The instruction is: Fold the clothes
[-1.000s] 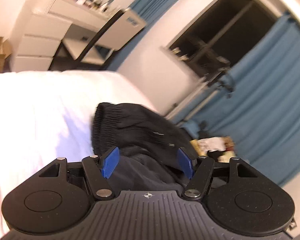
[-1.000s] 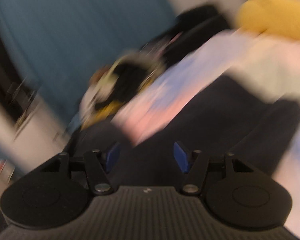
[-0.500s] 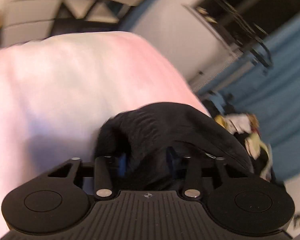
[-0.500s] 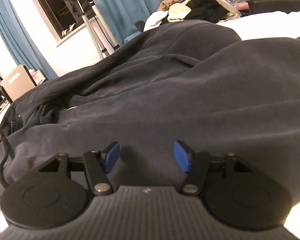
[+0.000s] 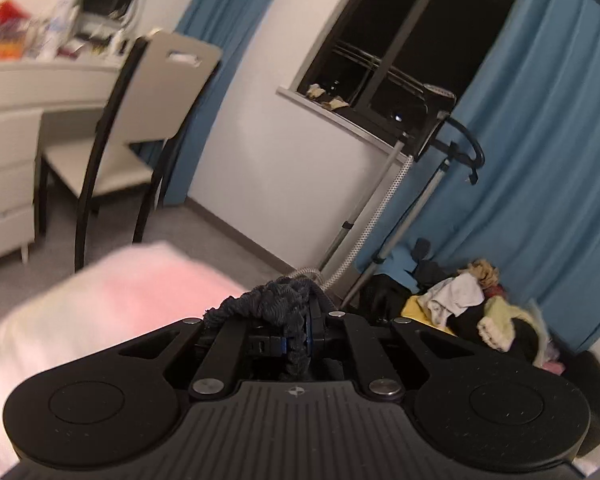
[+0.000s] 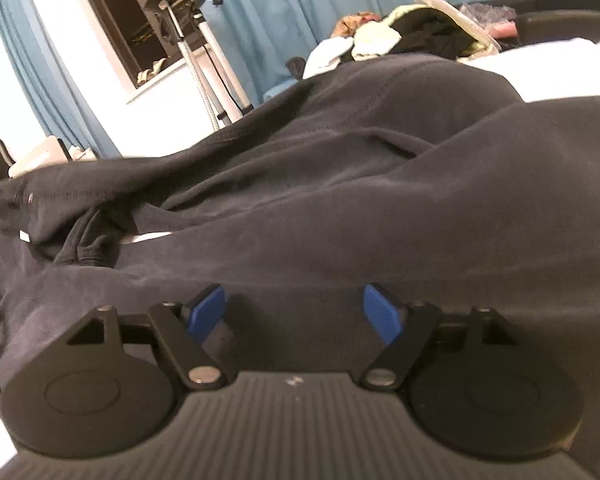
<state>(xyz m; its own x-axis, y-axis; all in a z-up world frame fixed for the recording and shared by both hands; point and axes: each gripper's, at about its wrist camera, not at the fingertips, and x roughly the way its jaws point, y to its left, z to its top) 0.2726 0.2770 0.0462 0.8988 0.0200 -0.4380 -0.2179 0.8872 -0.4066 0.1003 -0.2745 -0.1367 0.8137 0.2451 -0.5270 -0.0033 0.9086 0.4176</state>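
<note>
The trousers (image 6: 320, 184) are lying spread across the bed (image 6: 560, 68), dark and rumpled, with the two legs running side by side away from your right gripper (image 6: 296, 312) and a white strip of bed showing between them near the crotch. In the left wrist view, you are pinching the ribbed waistband (image 5: 276, 304) in your left gripper (image 5: 300, 340): its jaws have just been closing and are now clamped on that bunched band, which is bulging up over the fingers. That end of the trousers seems to be hanging clear of the bed, near the bed's corner, with the chair (image 5: 140, 128) and the steamer stand (image 5: 400, 184) beyond it.

Your right gripper is hovering low over the nearer leg. Its jaws have just been opening and are standing wide, with cloth lying below the blue pads (image 6: 206, 312) but nothing pressed between them.

By the look of it, you are taking hold for the first fold, with one end secured and the other not yet gripped. The next move is probably asking you to bring the right gripper down onto the leg cloth, or along to the waistband's other side, and close on a good pinch of both layers before lifting. Whichever you are choosing, you are needing the cloth taut between the two grippers, or the legs will not be lining up. The heap of other clothes (image 6: 400, 36) is sitting past the bed's far edge, well out of the way.
</note>
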